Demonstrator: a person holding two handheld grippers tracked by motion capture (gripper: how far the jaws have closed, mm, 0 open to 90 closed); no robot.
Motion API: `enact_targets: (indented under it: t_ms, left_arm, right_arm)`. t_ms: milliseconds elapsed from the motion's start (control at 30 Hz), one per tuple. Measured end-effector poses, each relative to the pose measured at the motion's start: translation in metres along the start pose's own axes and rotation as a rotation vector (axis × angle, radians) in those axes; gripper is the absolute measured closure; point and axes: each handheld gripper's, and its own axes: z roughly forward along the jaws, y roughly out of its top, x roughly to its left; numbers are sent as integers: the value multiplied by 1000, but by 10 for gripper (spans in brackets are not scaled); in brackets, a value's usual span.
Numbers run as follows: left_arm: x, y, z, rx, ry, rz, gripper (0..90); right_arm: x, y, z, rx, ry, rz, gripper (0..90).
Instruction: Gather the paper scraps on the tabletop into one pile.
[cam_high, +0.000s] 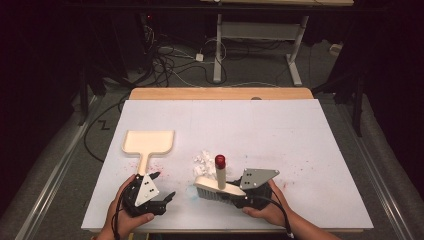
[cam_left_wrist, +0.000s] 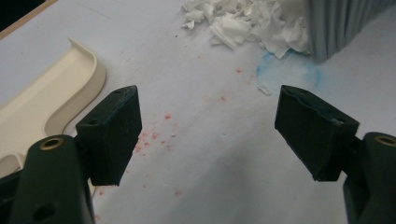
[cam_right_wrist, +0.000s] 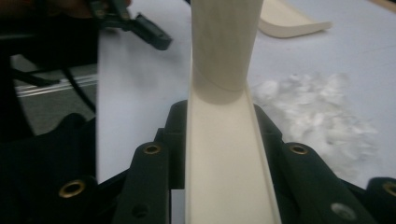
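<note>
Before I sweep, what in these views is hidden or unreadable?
- Brush bristle tips: high view, too small to tell whether they touch the table.
- Dustpan: left gripper view, its far end cut off by the frame edge, near end behind the left gripper.
- Paper scraps: right gripper view, blurred, partly hidden behind the brush and right gripper.

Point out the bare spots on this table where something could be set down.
Free: the white table beyond and right of the cream brush, and its far-left corner behind the cream plastic dustpan. Crowded: near edge, around the shredded white paper scraps.
</note>
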Motion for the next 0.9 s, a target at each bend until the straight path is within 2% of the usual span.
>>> enact_targets:
  t_ms: [133, 267, 300, 433, 467, 533, 667, 767, 900]
  left_arm:
    - [0, 0, 0, 4, -1, 4, 222]
    - [-1, 1, 1, 9, -5, 4, 222]
    - [-1, 1, 2, 14, -5, 8, 222]
    - [-1, 1, 4, 14, -6, 2, 221]
    - [-1, 1, 4, 15, -6, 3, 221]
    - [-2, 1, 4, 15, -7, 6, 221]
    - [-2, 1, 3, 17, -6, 11, 222]
    - [-2, 1, 2, 15, -7, 12, 222]
    - [-2, 1, 2, 13, -3, 15, 222]
  right_arm:
    - [-15, 0, 5, 1, -39, 1, 679]
    - [-31, 1, 6, -2, -49, 11, 679]
    - [-33, 1, 6, -12, -44, 29, 679]
    - [-41, 2, 3, -30, -70, 32, 679]
    - [-43, 2, 1, -40, -64, 41, 679]
    - [-43, 3, -3, -50, -46, 50, 679]
    - [-35, 5, -10, -28, -44, 21, 678]
    - [-32, 8, -21, -44, -50, 23, 678]
    - [-29, 17, -41, -95, -62, 21, 678]
